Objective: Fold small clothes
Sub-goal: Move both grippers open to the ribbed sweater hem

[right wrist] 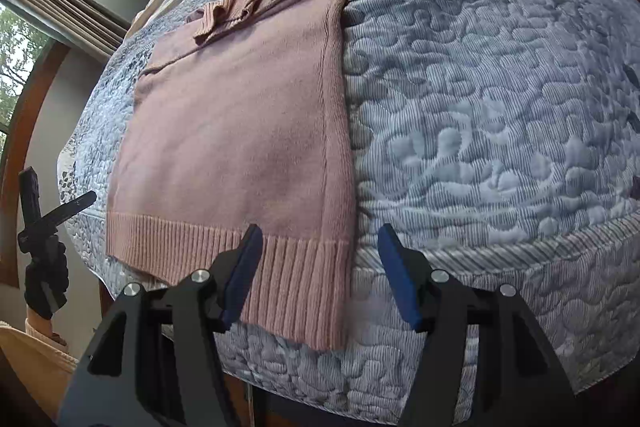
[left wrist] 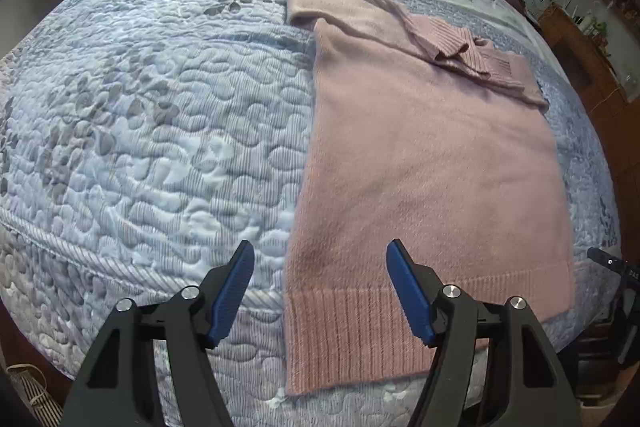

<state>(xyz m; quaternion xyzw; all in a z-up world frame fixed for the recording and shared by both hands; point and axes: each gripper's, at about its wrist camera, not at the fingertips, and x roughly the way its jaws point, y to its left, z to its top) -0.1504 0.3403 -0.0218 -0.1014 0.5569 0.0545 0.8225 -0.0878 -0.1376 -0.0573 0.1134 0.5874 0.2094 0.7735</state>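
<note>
Soft daylight enters from the window (right wrist: 16,67), lighting the quilt (right wrist: 480,107) evenly with faint shadows. Both views are sharp, bulging strongly, with dark corners.

One pink knitted sweater (left wrist: 420,163) lies on one blue-grey quilted bed (left wrist: 160,131). Two black grippers show, left (left wrist: 320,291) and right (right wrist: 320,275), with two blue-padded fingers (left wrist: 236,291) each.
</note>
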